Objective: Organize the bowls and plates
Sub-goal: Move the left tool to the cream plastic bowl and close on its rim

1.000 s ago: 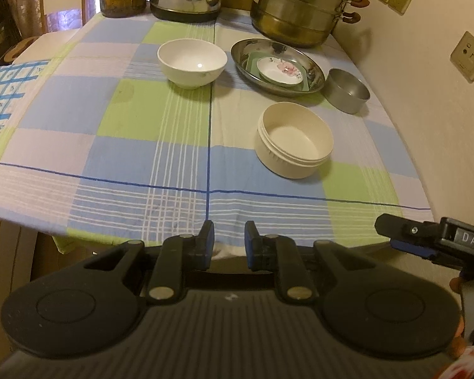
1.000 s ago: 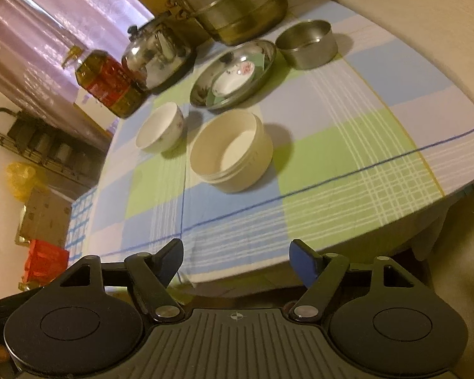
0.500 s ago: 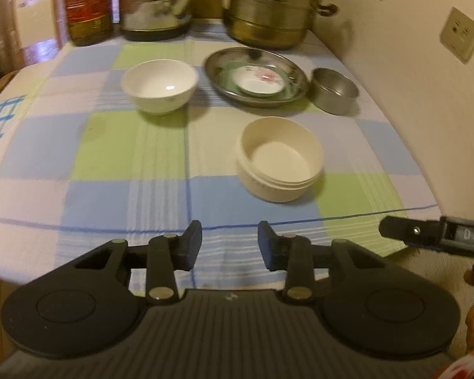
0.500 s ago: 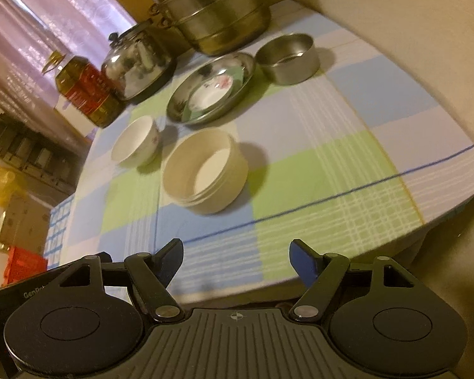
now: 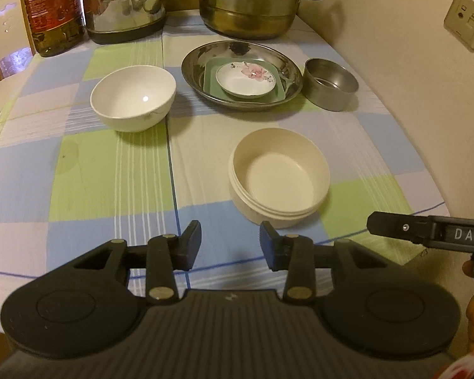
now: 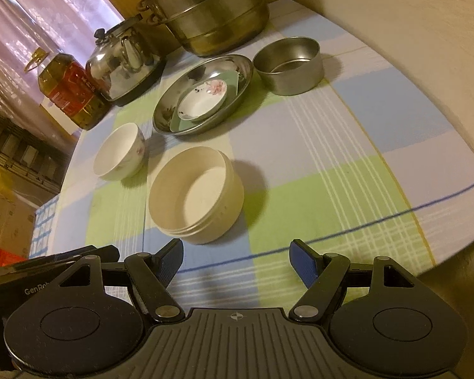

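We see the cream round bowl (image 5: 279,177) lying just ahead of our left claw (image 5: 230,244) and a little to its right; it is empty, sits upright with its mouth up, and has ridged bands near its base. From our right claw (image 6: 235,262) the same bowl (image 6: 196,195) lies just ahead and to the left. Farther ahead and left of the left claw stands the white porcelain bowl (image 5: 132,98), also empty and upright. Beyond the cream bowl sits the steel basin (image 5: 192,66), which holds a green square plate (image 5: 210,74), and on that plate rests a small white saucer with a pink flower (image 5: 245,79). Just to the right of the basin stands a small steel tin (image 5: 330,83), empty as far as we can tell.

Our left claw hovers low over the near edge of the desk (image 5: 79,173), which wears a checked cloth; its jaws stand apart with nothing between them. Our right claw also hovers at the near edge, jaws spread wider, gripping nothing. In the left wrist view the right claw's body pokes in from the right side.

Far ahead, at the back of the desk, stand an oil bottle (image 5: 50,9), a steel kettle (image 5: 123,3) and a stacked steamer pot (image 5: 249,3).
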`<state>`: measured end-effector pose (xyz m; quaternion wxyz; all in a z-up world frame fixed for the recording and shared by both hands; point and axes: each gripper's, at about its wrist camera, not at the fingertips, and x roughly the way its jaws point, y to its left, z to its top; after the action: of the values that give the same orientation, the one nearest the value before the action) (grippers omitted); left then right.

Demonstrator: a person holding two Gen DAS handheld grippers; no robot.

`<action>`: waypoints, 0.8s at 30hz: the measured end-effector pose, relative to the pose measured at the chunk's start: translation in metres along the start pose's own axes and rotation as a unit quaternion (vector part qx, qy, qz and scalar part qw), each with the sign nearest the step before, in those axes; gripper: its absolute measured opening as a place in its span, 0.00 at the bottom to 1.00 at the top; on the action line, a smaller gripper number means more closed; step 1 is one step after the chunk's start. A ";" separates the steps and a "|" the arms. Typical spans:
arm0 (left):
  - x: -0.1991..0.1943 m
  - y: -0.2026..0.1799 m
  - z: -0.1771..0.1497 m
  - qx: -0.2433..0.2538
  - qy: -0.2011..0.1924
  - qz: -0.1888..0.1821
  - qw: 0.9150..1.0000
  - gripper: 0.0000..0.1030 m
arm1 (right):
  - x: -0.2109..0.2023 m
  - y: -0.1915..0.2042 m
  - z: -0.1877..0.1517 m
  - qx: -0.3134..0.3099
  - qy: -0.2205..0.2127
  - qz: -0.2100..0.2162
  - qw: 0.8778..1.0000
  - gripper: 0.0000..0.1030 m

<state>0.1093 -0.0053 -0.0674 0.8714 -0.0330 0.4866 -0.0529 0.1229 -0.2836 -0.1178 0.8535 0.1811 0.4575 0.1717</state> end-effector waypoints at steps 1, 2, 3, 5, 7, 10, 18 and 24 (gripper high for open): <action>0.002 0.001 0.002 0.000 0.002 -0.002 1.000 0.36 | 0.003 0.000 0.002 0.000 0.002 0.001 1.000 0.72; 0.004 0.003 0.004 -0.001 0.004 -0.005 1.000 0.36 | 0.007 0.000 0.004 0.001 0.005 0.001 1.000 0.72; 0.006 0.004 0.006 -0.001 0.005 -0.007 1.000 0.36 | 0.010 0.000 0.006 0.002 0.008 0.000 1.000 0.72; 0.009 0.006 0.009 0.000 0.007 -0.008 1.000 0.36 | 0.018 0.000 0.009 0.005 0.014 -0.002 1.000 0.72; 0.012 0.008 0.012 0.001 0.005 -0.012 1.000 0.36 | 0.025 0.000 0.012 0.007 0.018 -0.003 1.000 0.72; 0.018 0.012 0.018 -0.004 0.004 -0.022 1.000 0.36 | 0.034 0.002 0.016 0.004 0.017 -0.010 1.000 0.71; 0.047 0.011 0.032 0.002 0.006 -0.037 0.999 0.36 | 0.056 0.014 0.028 -0.029 -0.001 -0.028 0.999 0.63; 0.064 0.006 0.038 0.009 0.019 -0.046 0.999 0.36 | 0.069 0.020 0.031 -0.046 0.003 -0.033 0.998 0.51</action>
<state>0.1754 -0.0071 -0.1022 0.8591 -0.0468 0.5001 -0.0982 0.1824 -0.2392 -0.1427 0.8645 0.1256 0.4577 0.1653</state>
